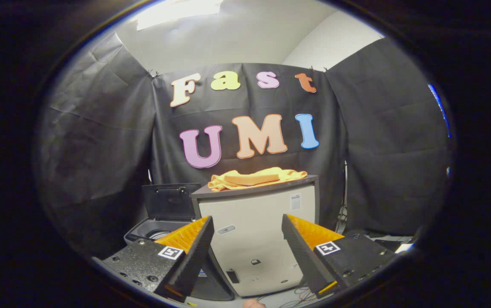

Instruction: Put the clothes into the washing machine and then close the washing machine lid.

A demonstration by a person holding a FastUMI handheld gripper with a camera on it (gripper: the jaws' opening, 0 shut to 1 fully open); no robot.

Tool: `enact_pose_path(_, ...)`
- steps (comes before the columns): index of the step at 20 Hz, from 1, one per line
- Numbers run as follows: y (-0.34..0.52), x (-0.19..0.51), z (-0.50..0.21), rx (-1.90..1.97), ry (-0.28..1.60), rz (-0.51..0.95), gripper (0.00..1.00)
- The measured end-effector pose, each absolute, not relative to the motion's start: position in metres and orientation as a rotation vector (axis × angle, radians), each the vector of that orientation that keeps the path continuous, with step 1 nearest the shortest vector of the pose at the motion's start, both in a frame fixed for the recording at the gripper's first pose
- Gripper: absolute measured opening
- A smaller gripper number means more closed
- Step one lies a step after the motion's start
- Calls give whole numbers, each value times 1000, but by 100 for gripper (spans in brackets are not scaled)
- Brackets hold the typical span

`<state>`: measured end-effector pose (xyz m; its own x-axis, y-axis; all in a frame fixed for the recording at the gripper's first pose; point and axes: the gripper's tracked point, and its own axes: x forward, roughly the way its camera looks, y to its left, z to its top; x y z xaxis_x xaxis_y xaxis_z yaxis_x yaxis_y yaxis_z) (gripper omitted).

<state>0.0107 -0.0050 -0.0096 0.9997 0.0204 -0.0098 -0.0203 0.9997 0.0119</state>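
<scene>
An orange-yellow garment (256,178) lies crumpled on top of a pale cabinet (256,222), well beyond my fingers. To the cabinet's left stands a small top-loading washing machine (153,229) with its dark lid (169,200) raised upright and the drum rim showing below it. My gripper (247,239) is open, its two fingers spread wide with nothing between them, held in front of the cabinet's face and lower than the garment.
Black cloth walls close the booth behind and on both sides. Loose cables (303,295) lie on the floor under the cabinet's front. Dark gear and a bit of white paper (401,247) sit low to the right of the cabinet.
</scene>
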Motion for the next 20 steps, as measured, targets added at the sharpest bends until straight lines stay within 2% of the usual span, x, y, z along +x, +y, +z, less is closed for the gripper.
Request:
enact_pose_path(12, -10, 54, -3, 17, 31, 19, 97)
enact_pose_path(20, -8, 80, 38, -22, -13, -8, 96)
